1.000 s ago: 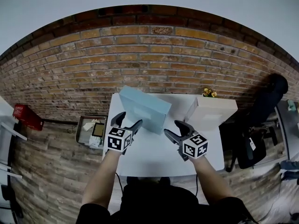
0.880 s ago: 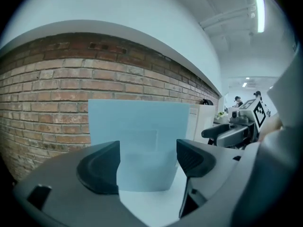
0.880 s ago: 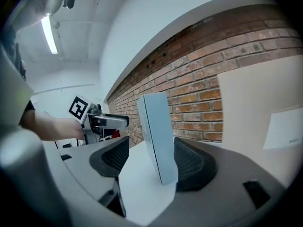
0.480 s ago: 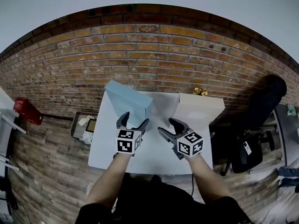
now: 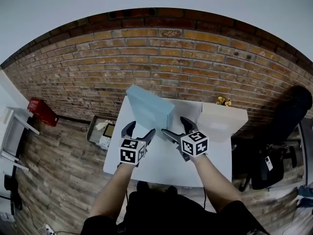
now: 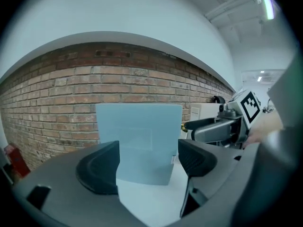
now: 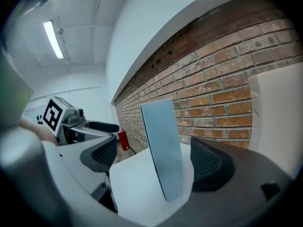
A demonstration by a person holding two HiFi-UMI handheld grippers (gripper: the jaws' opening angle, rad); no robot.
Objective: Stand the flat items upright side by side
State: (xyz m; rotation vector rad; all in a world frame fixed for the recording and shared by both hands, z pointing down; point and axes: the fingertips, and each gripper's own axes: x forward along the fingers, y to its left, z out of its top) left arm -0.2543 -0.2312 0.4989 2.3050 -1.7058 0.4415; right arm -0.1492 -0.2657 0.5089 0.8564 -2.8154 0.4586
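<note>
A light blue flat item (image 5: 149,110) stands upright on the white table (image 5: 161,165), leaning slightly. My left gripper (image 5: 139,130) is open just in front of it; in the left gripper view the blue item (image 6: 139,141) stands beyond the spread jaws of the left gripper (image 6: 147,162), untouched. My right gripper (image 5: 174,127) is at the item's right edge and its jaws are opening. In the right gripper view the blue item (image 7: 163,148) is edge-on between the pads of the right gripper (image 7: 156,162), with a gap on each side. A white box (image 5: 222,122) stands at the table's right.
The brick wall (image 5: 161,58) runs behind the table. On the wood floor at the left lie a tray of small things (image 5: 105,131) and a red object (image 5: 41,110). A black chair (image 5: 274,155) is at the right. Yellow flowers (image 5: 224,101) sit behind the white box.
The right gripper has moved left, up to the blue item's edge, and its jaws have spread wider. The left gripper has stayed close in front of the item.
</note>
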